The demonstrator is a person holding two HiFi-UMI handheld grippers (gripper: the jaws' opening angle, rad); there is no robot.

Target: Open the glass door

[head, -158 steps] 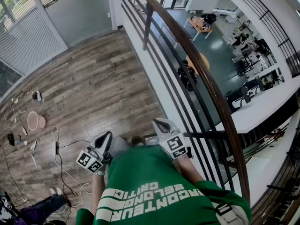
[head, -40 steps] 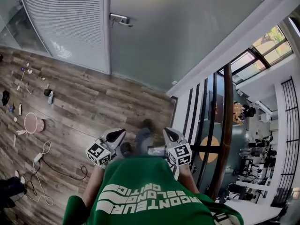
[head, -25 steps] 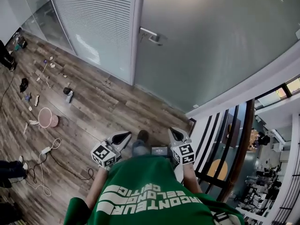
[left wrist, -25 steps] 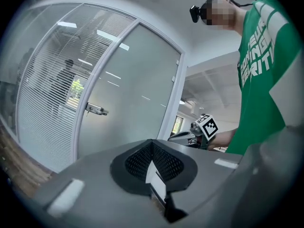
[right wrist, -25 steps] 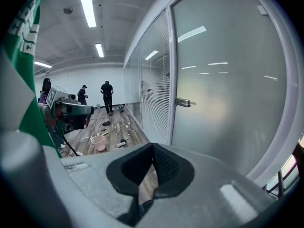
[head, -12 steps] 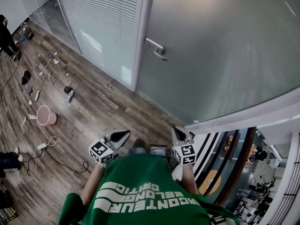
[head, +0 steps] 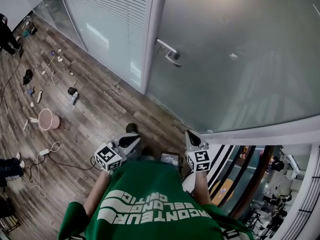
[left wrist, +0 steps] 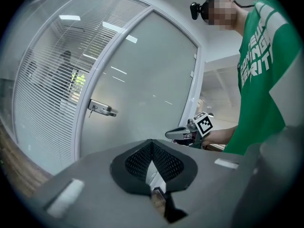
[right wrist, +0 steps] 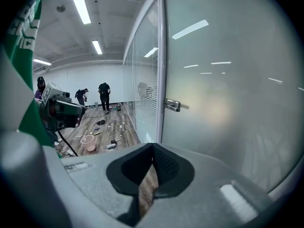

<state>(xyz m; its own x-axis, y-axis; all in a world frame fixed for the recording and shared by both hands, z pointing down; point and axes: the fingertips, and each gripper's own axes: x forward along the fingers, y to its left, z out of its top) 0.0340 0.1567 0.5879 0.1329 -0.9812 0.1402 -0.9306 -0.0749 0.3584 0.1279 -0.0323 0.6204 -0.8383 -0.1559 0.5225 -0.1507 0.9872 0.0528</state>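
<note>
The frosted glass door stands closed ahead, in a white frame. Its metal lever handle sits at the door's left edge; it also shows as the handle in the left gripper view and the handle in the right gripper view. My left gripper and right gripper are held side by side in front of my chest, well short of the door. Both are shut and hold nothing. The left gripper points at the door beside the handle. The right gripper points at the floor by the door's foot.
A glass wall with white blinds adjoins the door on the left. Small items, a pink round object and a white cable lie on the wooden floor at left. A dark railing runs at lower right. People stand far down the room.
I have turned from the railing and walked toward the door. The door and its handle are nearer and more central now. Both grippers stayed shut, side by side.
</note>
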